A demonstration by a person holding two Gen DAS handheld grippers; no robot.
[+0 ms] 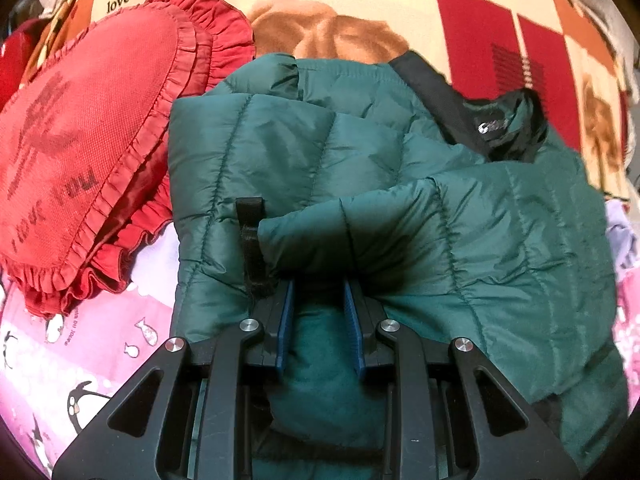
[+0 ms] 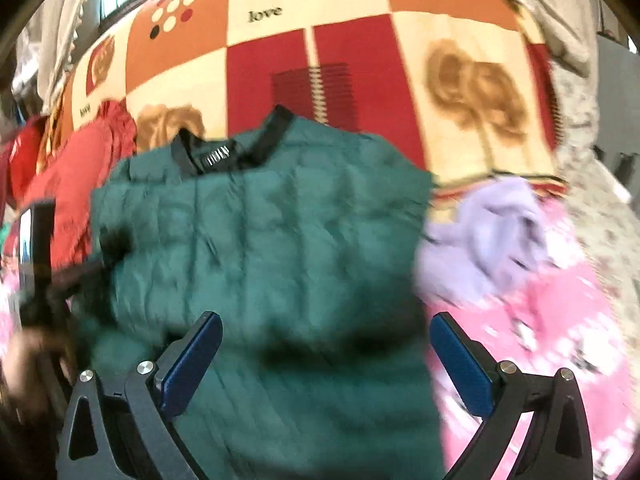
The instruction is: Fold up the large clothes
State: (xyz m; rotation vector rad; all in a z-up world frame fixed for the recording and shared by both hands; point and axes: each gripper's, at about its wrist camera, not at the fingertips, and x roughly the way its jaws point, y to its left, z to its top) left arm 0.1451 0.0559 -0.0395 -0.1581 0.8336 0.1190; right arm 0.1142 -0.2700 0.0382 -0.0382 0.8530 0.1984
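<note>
Item: green puffer jacket (image 1: 400, 184), collar away from us. Our left tool (image 1: 318, 300) pinches its near hem; right tool (image 2: 326, 344) hovers wide, empty, above it.

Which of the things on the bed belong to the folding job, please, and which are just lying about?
Part of the job:
- green puffer jacket, its near edge pinched in the left gripper
- right gripper, open above the jacket

Just lying about:
- red frilled cushion
- lilac garment
- checked blanket
- pink penguin sheet
</note>
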